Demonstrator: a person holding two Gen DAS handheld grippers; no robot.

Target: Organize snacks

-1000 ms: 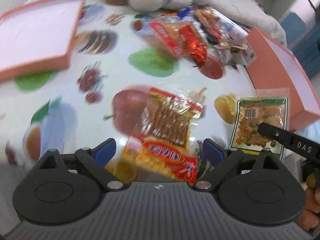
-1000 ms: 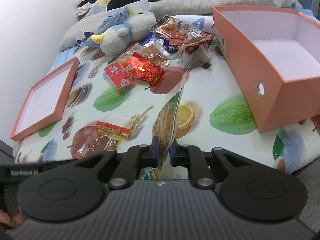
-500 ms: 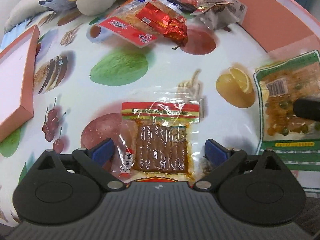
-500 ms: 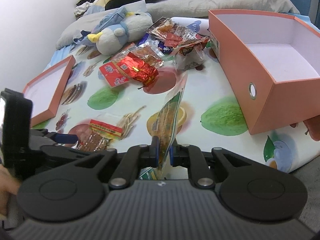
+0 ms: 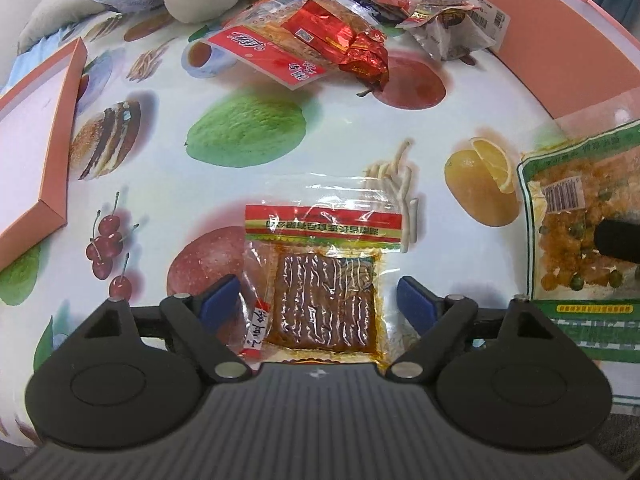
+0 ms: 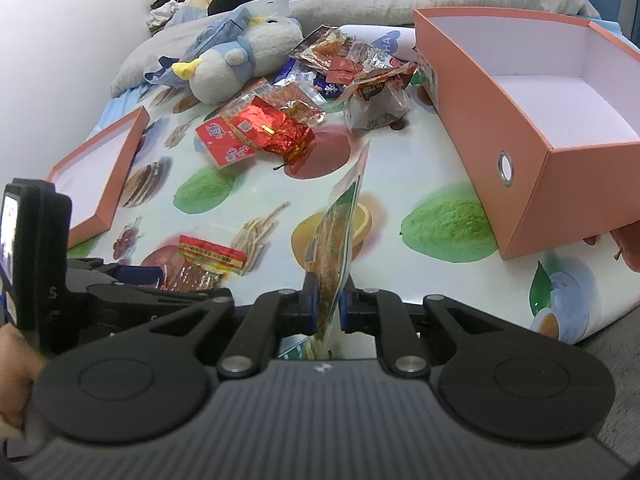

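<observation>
The left tongs [image 5: 316, 306] stood spread, straddling a clear flat packet of brown spicy strips with a red-and-yellow header [image 5: 326, 280] lying on the fruit-printed counter [image 5: 248, 136]; closing on it appeared the next move. Its Chinese print was not legible to me. The right tongs [image 6: 329, 305] were clenched on a green-edged pouch of orange snack pieces [image 6: 336, 236], barcode visible, seemingly bound for the open orange cardboard box [image 6: 520, 168].

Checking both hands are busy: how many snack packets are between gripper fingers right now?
2. The spicy strip packet lies flat on the tablecloth between the open left gripper. The green-edged packet is clamped on edge by the right gripper.
</observation>
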